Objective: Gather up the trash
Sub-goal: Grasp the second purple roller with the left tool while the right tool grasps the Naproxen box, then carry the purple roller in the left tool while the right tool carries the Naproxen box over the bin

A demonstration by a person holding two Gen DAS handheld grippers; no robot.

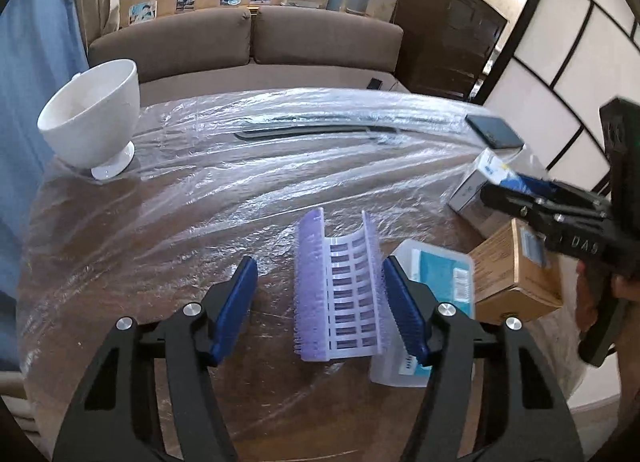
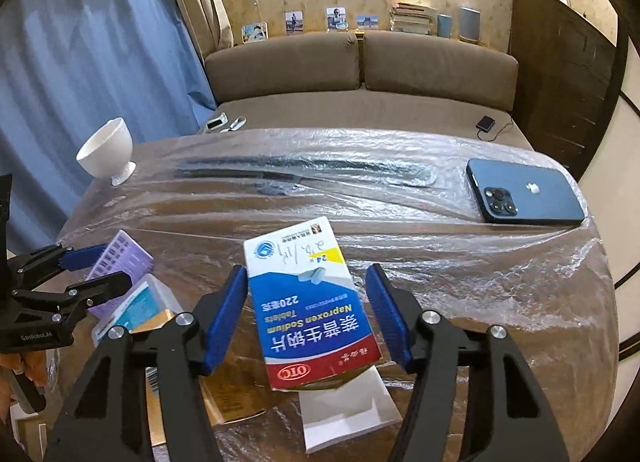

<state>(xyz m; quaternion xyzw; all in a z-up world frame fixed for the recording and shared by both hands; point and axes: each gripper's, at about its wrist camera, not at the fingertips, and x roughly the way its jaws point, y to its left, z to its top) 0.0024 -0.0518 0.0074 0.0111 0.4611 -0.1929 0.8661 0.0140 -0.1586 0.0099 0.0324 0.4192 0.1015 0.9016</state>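
Left gripper (image 1: 320,314) is straddling the purple bristled plastic rack (image 1: 340,294) at lower centre, jaws apart; an off-centre squeeze could tip it.

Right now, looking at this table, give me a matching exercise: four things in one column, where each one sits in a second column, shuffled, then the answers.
Things:
1. white bowl
2. blue phone
3. purple rack
4. medicine box

Places:
A. between the right gripper fingers
B. far left corner of the table
C. between the left gripper fingers
D. far right edge of the table

Pairs: 1-B, 2-D, 3-C, 4-A
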